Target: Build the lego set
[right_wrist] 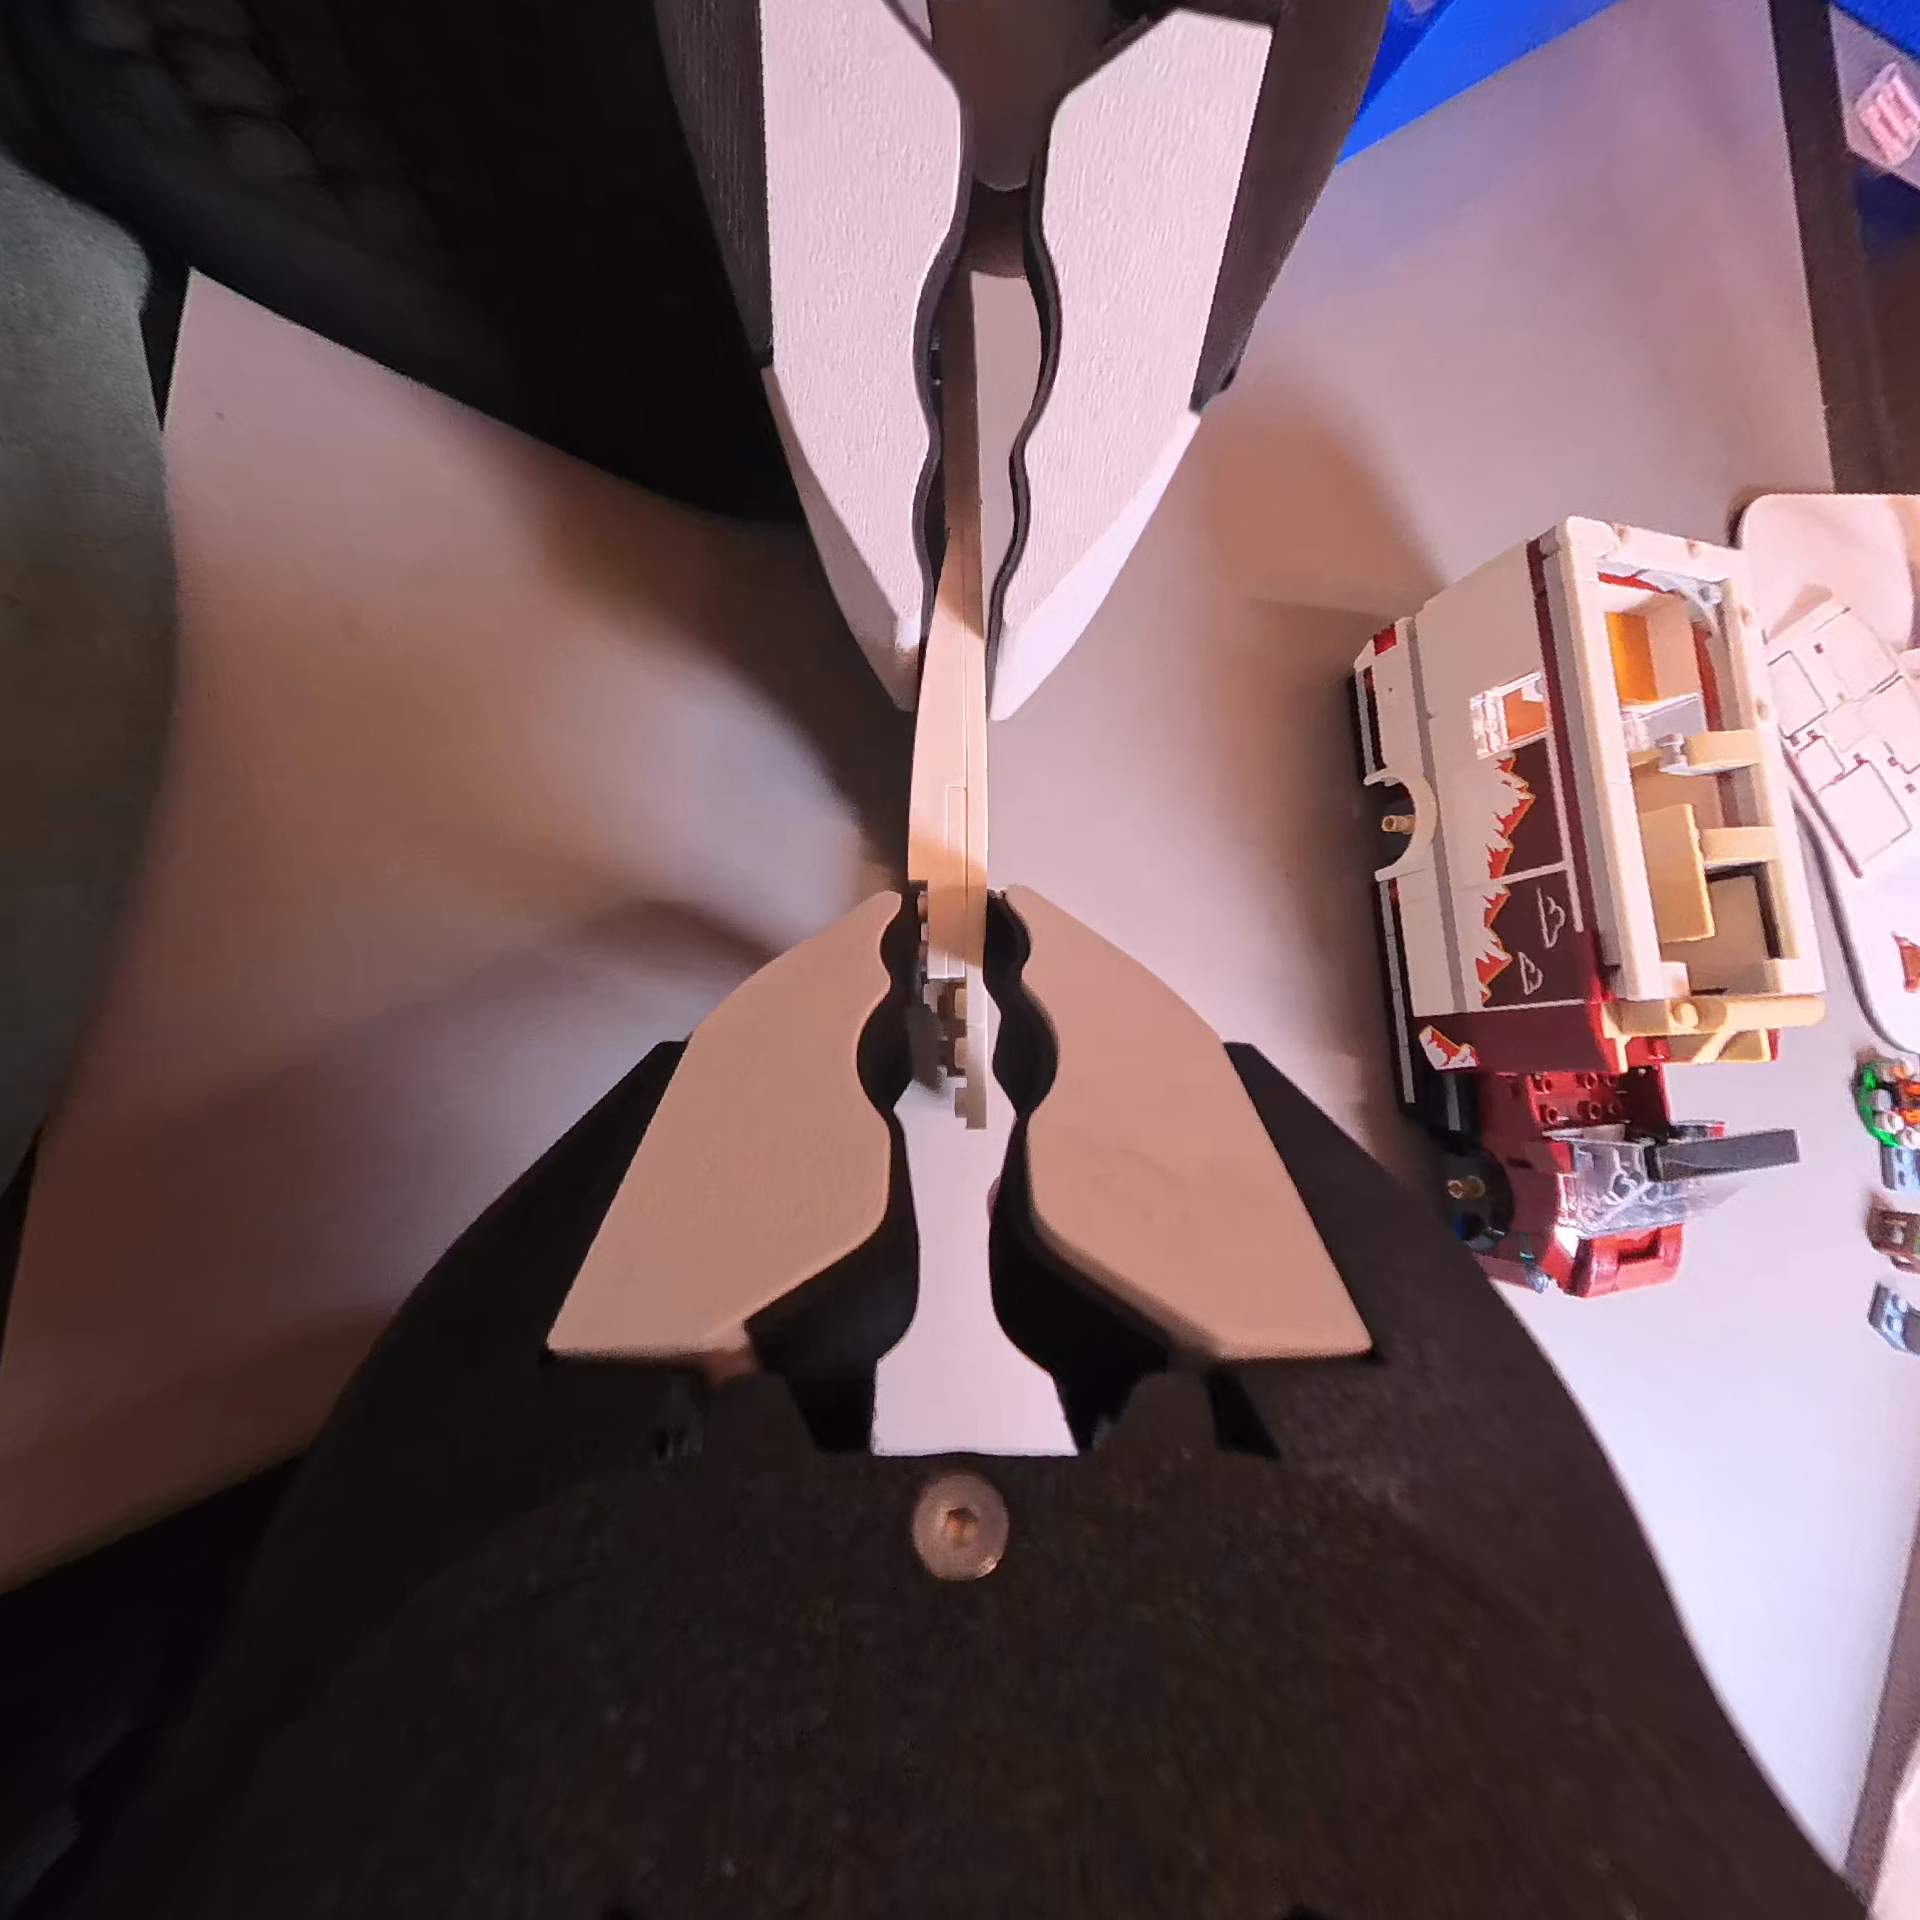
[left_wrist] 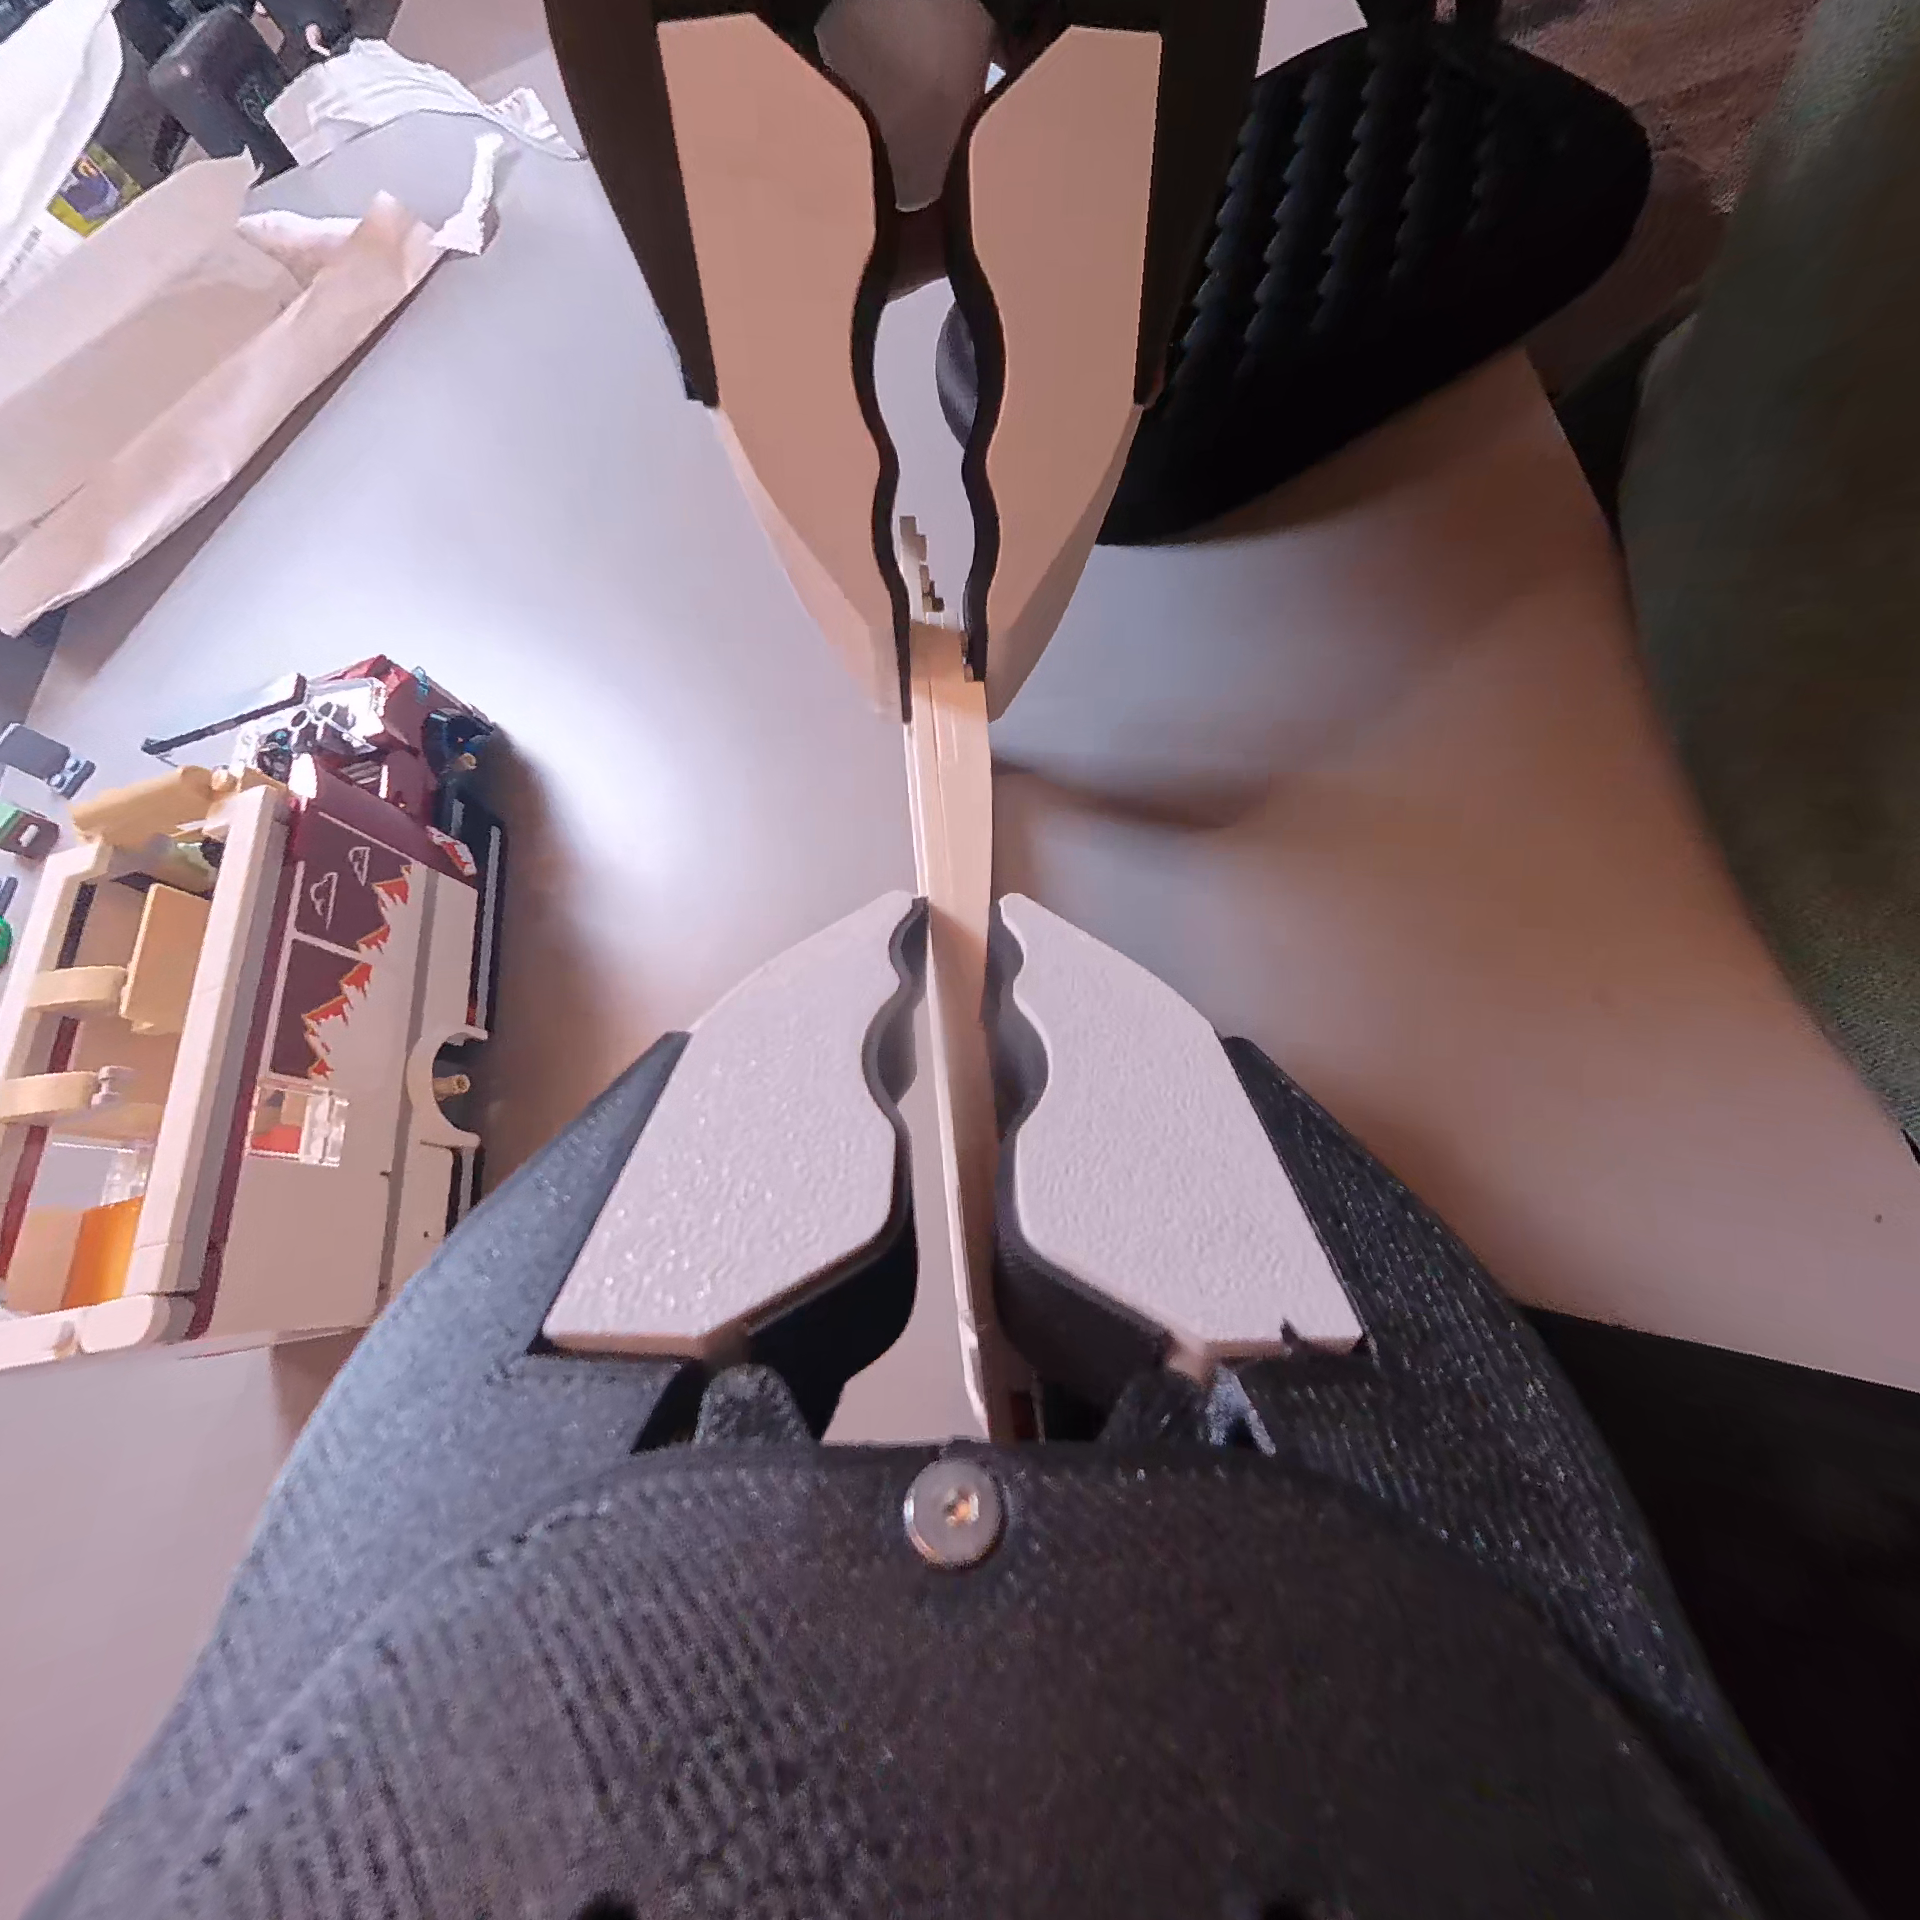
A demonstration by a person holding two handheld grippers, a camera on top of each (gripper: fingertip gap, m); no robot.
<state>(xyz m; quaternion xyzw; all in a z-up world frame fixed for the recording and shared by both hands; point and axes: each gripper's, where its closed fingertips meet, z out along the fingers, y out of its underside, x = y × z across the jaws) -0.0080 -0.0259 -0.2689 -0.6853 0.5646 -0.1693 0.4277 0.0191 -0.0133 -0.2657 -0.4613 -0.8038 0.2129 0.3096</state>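
Left wrist view: I have the long thin cream brick-built panel [left_wrist: 951,821] edge-on at frame centre, left gripper [left_wrist: 956,920] nearly closed on its near end, right gripper [left_wrist: 940,665] clamping the far end. I judge it light, stiff, smooth-sided, liable to split at seams; best held across flat faces. Maroon-and-cream brick van [left_wrist: 260,1018] sits left.

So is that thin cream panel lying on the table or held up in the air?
Held up: the left gripper and right gripper each clamp one end of the cream panel, edge-on above the table.
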